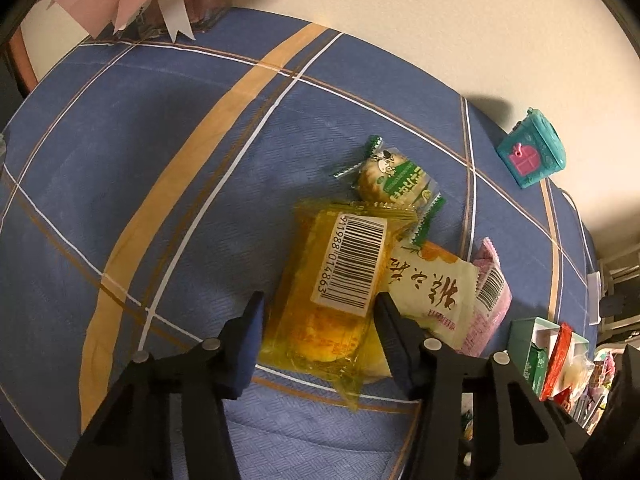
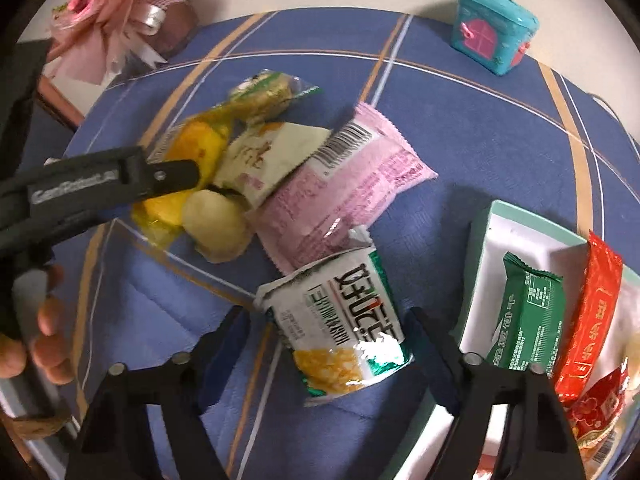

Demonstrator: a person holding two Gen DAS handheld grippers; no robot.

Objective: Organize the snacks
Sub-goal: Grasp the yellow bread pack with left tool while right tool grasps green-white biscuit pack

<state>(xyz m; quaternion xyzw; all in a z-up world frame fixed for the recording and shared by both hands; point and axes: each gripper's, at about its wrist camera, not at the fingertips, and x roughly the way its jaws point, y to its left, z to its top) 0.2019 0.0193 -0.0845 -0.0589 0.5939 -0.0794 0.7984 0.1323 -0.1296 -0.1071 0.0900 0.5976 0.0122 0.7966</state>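
Note:
A pile of snacks lies on the blue plaid cloth. My left gripper (image 1: 320,312) is open, its jaws on either side of a yellow clear packet with a barcode label (image 1: 332,284); it also shows in the right wrist view (image 2: 188,152). Behind it lie a green-and-clear cracker packet (image 1: 394,178), a cream packet (image 1: 434,286) and a pink packet (image 2: 344,188). My right gripper (image 2: 326,326) is open around a white-and-green packet (image 2: 344,320). A round pale bun (image 2: 218,220) sits by the pile.
A white tray with a mint rim (image 2: 516,216) at the right holds a green packet (image 2: 528,320) and red packets (image 2: 592,316). A teal toy house (image 2: 492,28) stands at the far edge. A pink bow gift box (image 2: 132,12) is at the far left.

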